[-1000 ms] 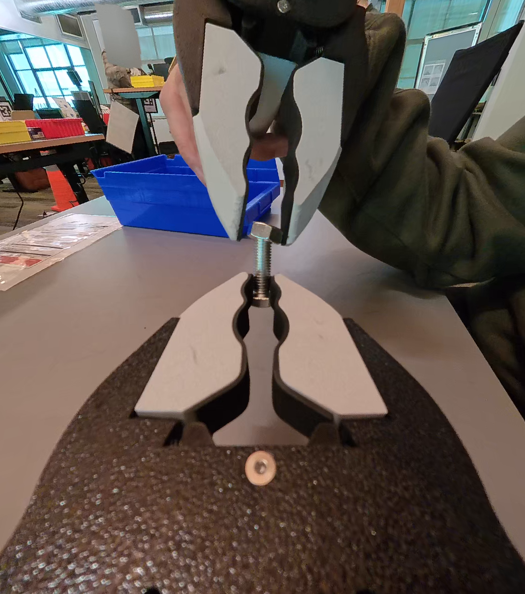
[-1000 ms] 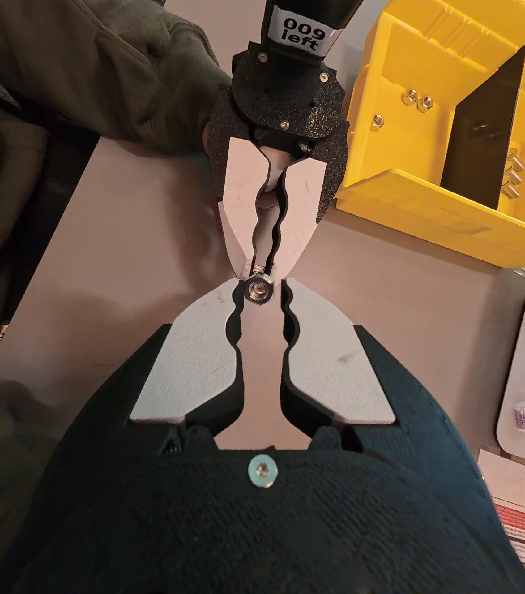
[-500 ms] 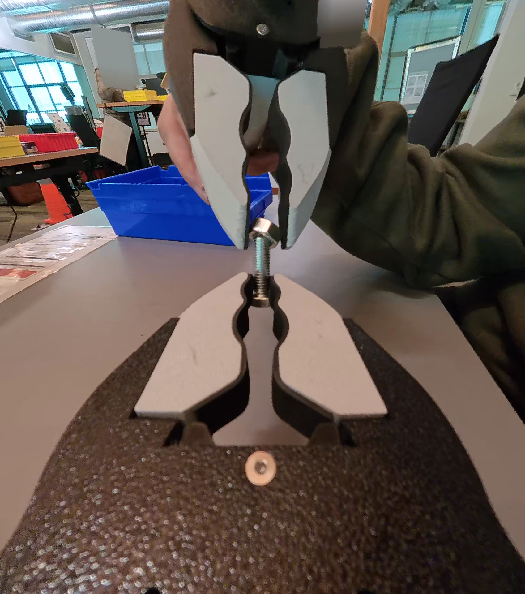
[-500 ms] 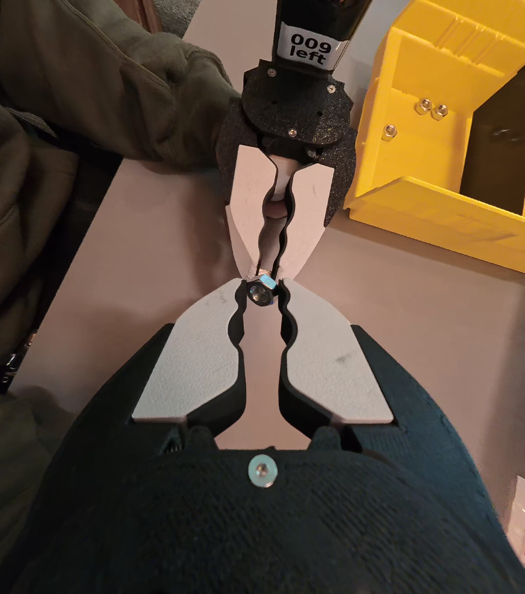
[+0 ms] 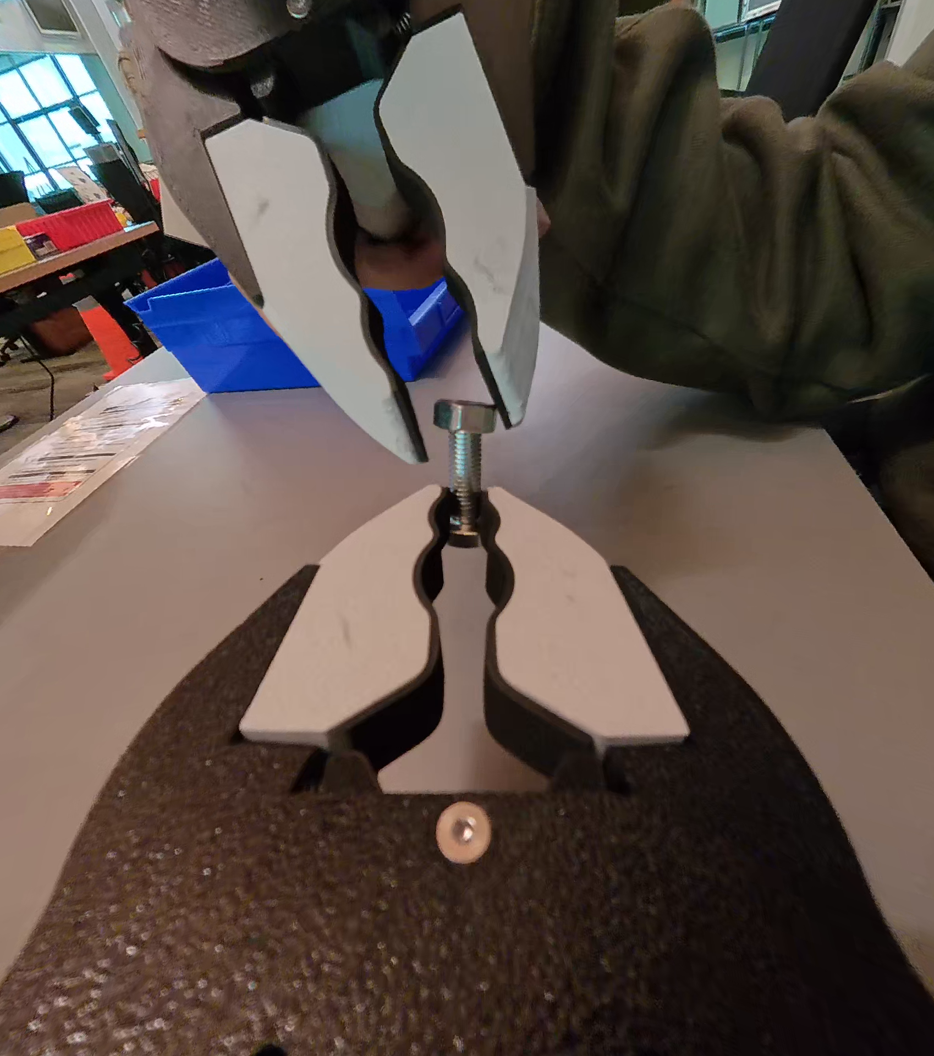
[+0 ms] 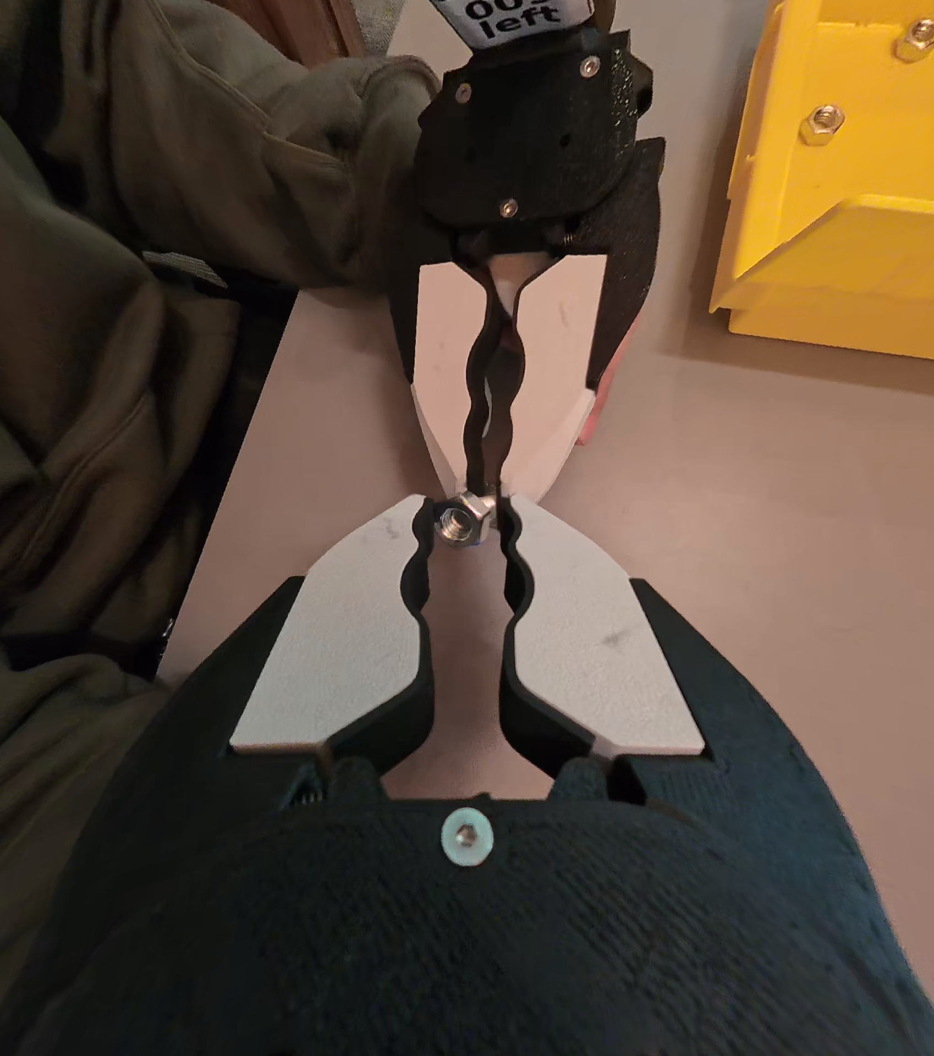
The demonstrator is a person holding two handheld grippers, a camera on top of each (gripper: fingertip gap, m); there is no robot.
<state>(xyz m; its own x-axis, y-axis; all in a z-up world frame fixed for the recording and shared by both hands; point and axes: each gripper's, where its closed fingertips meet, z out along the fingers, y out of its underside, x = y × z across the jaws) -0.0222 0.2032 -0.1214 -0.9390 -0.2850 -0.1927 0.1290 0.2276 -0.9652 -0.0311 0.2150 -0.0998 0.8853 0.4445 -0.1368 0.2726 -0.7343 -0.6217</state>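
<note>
A silver hex bolt (image 5: pixel 463 457) stands upright above the grey table (image 5: pixel 167 571). My left gripper (image 5: pixel 464 497) is shut on its lower threaded end; what sits between the pads there is mostly hidden. My right gripper (image 5: pixel 462 437) comes down from above, rolled to one side, with its tips closed around the hex head (image 5: pixel 463 414). In the right wrist view my right gripper (image 6: pixel 463 506) holds the hex head (image 6: pixel 462 523) from above. The left gripper (image 6: pixel 482 486) reaches in from the far side, shut just under the head.
A blue bin (image 5: pixel 236 337) stands behind the grippers. A yellow bin (image 6: pixel 853 228) holding loose nuts (image 6: pixel 822 123) is at the right. A laminated sheet (image 5: pixel 64 451) lies at the left. An olive sleeve (image 5: pixel 739 228) fills the right. The table edge (image 6: pixel 224 514) runs close by. My left and right fingertips are right by each other.
My right gripper has twisted around the bolt head and now looms larger and tilted in the left view. The yellow bin has swung right in the right view. The left gripper keeps its hold.
</note>
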